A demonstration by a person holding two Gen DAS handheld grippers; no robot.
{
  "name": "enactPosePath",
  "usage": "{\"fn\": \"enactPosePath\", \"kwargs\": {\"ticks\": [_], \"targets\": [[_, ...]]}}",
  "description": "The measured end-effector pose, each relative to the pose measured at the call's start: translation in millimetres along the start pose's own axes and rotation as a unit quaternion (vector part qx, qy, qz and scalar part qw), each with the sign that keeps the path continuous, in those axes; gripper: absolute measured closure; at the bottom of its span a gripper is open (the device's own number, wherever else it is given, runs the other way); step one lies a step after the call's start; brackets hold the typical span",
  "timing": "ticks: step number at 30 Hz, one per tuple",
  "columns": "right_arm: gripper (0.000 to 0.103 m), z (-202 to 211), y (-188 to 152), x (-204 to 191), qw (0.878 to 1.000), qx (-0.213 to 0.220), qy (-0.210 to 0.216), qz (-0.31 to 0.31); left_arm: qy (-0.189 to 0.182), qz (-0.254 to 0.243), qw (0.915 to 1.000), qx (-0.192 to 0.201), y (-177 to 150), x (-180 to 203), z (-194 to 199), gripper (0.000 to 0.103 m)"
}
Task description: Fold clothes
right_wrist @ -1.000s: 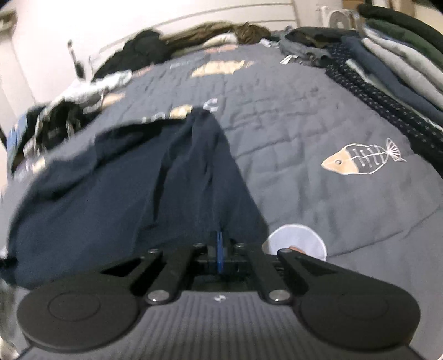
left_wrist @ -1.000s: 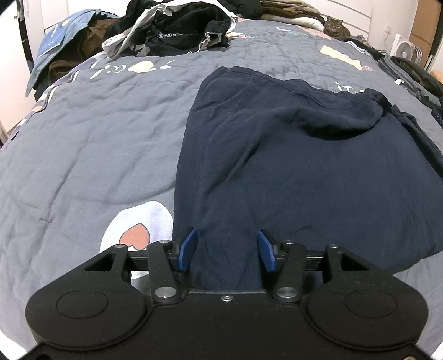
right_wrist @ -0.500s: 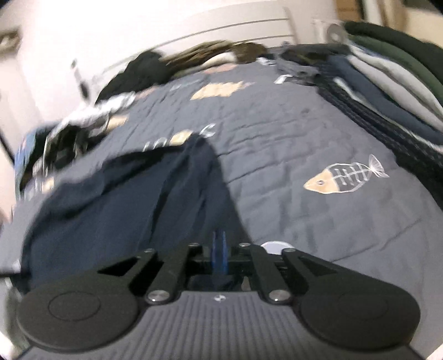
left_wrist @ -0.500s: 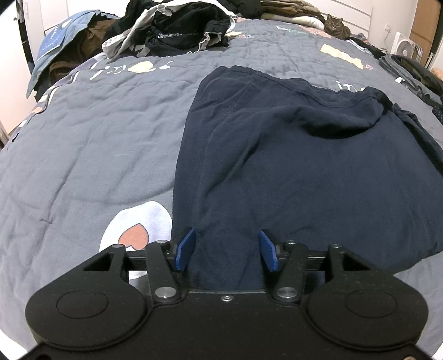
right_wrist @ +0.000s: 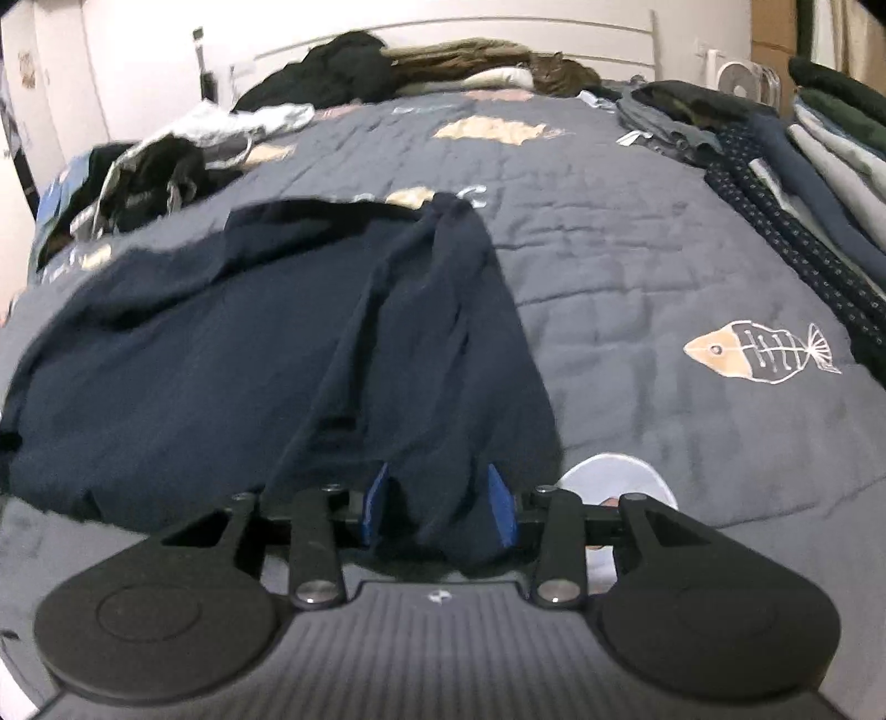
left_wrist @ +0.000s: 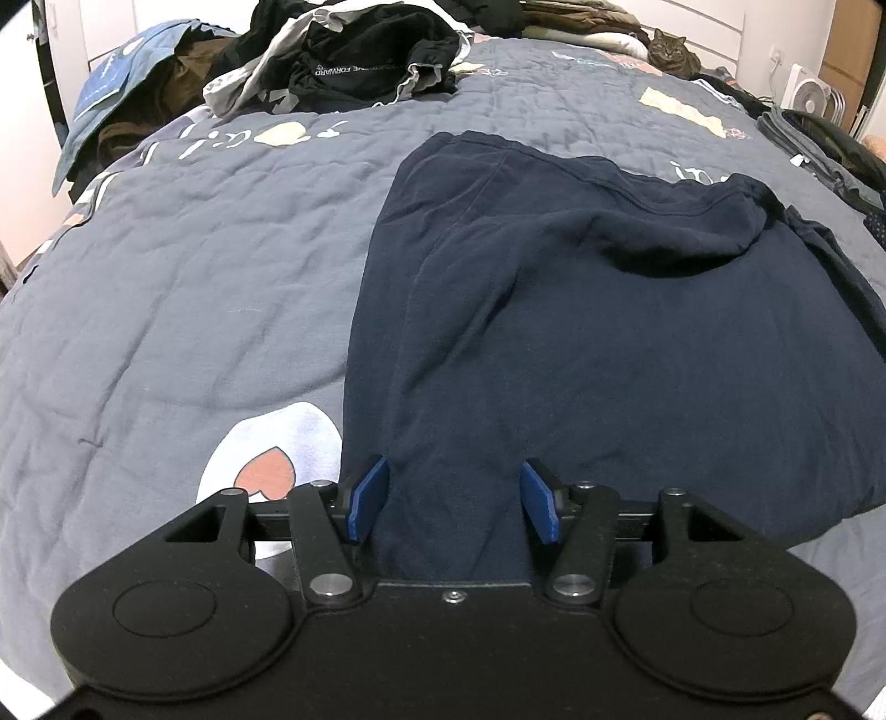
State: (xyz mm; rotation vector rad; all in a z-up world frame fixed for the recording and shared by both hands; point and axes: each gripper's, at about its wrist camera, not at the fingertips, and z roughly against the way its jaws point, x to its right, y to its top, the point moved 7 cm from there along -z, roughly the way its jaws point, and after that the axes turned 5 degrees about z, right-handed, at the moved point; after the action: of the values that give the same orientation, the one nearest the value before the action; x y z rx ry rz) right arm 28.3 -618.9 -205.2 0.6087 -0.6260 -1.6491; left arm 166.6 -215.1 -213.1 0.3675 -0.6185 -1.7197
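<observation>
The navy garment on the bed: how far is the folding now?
Done: folded stack at the bed's right edge. In hand: navy garment spread but wrinkled; left claw and right claw open around its near edge. Left: folding it, plus the unfolded pile.

We see a bed under a grey quilt (left_wrist: 183, 266) printed with a fish skeleton (right_wrist: 761, 357) and a heart (left_wrist: 269, 479). A white headboard (right_wrist: 454, 33) stands against a pale wall (right_wrist: 138, 61). A cat (left_wrist: 671, 51) sits at the head. A white fan (left_wrist: 813, 99) stands beside the bed.
</observation>
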Motion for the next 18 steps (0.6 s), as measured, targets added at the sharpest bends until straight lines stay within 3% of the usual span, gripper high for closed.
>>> {"fn": "enactPosePath", "kwargs": {"ticks": [1, 5, 9, 18], "targets": [[0.101, -0.7, -0.8, -0.1, 1.0, -0.006, 0.0, -0.003, 0.0, 0.0, 1.0, 0.0, 0.0, 0.0, 0.0, 0.05], [0.103, 3.8, -0.1, 7.6, 0.999, -0.006, 0.011, -0.037, 0.0, 0.001, 1.0, -0.001, 0.3, 0.4, -0.1, 0.05], [0.103, 15.7, 9.2, 20.9, 0.996, 0.024, 0.017, -0.082, -0.002, 0.001, 1.0, -0.001, 0.1, 0.3, 0.1, 0.049], [0.103, 35.9, 22.2, 31.3, 0.994, 0.062, -0.007, -0.09, -0.006, 0.001, 1.0, -0.005, -0.1, -2.6, -1.5, 0.045]]}}
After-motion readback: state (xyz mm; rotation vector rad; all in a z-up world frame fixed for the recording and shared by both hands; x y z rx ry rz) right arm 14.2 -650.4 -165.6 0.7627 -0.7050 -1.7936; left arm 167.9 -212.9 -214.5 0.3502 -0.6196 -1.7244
